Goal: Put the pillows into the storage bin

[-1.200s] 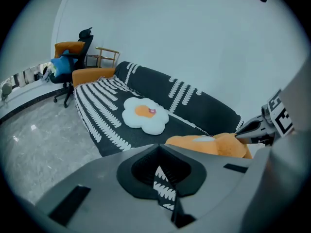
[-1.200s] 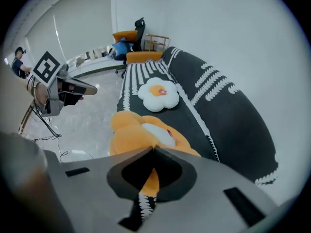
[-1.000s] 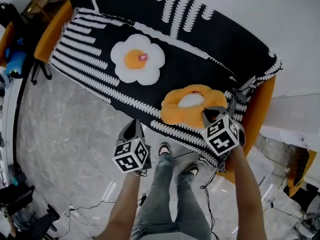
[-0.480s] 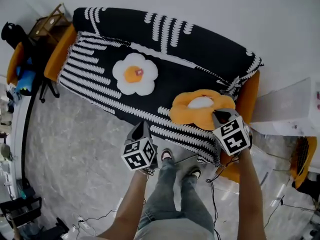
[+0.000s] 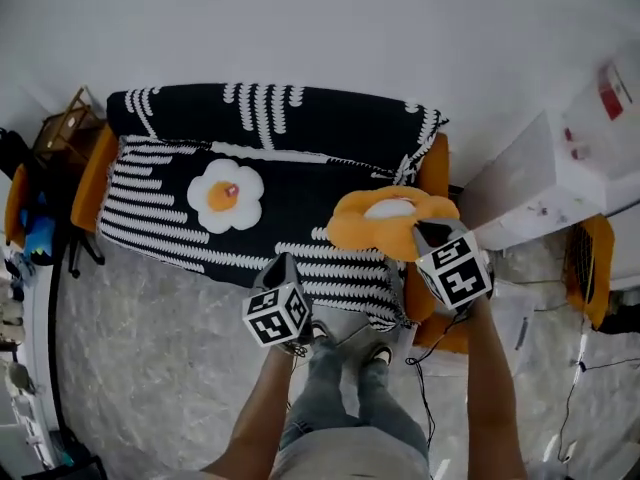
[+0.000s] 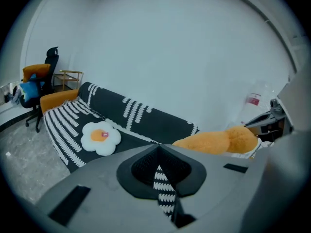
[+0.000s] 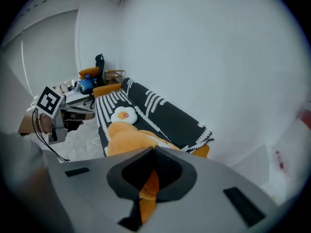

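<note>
My right gripper (image 5: 428, 234) is shut on the edge of an orange flower pillow (image 5: 385, 220) with a white centre, held in the air over the right end of the sofa (image 5: 300, 178). The right gripper view shows orange fabric (image 7: 127, 142) pinched between the jaws (image 7: 152, 152). A white flower pillow (image 5: 225, 195) with an orange centre lies on the sofa seat, left of middle. My left gripper (image 5: 283, 268) hangs shut and empty in front of the sofa (image 6: 158, 150). A pale translucent bin (image 5: 560, 163) stands to the right of the sofa.
A black-and-white patterned blanket covers the orange sofa. An office chair (image 5: 22, 223) and a small wooden table (image 5: 62, 133) stand at the left. Cables (image 5: 425, 353) trail on the marble floor by the person's feet (image 5: 378, 353). A white wall runs behind.
The orange pillow has come up off the seat and moved right, past the sofa's right arm. The view has pulled back and swung right, bringing the bin into sight.
</note>
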`<state>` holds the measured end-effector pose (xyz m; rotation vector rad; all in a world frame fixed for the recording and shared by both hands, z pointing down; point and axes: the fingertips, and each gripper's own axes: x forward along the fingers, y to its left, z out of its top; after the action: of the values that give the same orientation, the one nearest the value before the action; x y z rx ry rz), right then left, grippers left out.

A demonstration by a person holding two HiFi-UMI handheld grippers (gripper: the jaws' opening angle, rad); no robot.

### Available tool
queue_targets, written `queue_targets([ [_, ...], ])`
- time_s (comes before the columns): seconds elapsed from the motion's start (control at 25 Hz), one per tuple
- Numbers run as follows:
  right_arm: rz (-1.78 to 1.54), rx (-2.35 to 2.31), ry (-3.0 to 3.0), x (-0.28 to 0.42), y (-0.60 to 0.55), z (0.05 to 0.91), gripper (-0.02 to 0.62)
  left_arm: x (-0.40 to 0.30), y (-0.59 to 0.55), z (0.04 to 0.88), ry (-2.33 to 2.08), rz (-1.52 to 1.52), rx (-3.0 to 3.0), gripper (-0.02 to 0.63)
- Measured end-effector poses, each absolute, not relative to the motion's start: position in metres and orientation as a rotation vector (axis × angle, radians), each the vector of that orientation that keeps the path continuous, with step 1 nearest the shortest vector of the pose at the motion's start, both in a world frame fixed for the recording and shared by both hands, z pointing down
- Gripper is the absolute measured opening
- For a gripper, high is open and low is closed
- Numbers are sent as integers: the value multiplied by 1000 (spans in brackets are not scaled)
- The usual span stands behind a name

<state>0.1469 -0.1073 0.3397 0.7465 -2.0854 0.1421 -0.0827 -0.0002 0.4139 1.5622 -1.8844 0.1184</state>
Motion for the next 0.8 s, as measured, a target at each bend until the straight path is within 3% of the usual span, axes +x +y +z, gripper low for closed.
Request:
queue_targets([
  [0.8,375,1301,-1881,450,-40,300,6,174,-50,369,-1525,259,2003,11],
])
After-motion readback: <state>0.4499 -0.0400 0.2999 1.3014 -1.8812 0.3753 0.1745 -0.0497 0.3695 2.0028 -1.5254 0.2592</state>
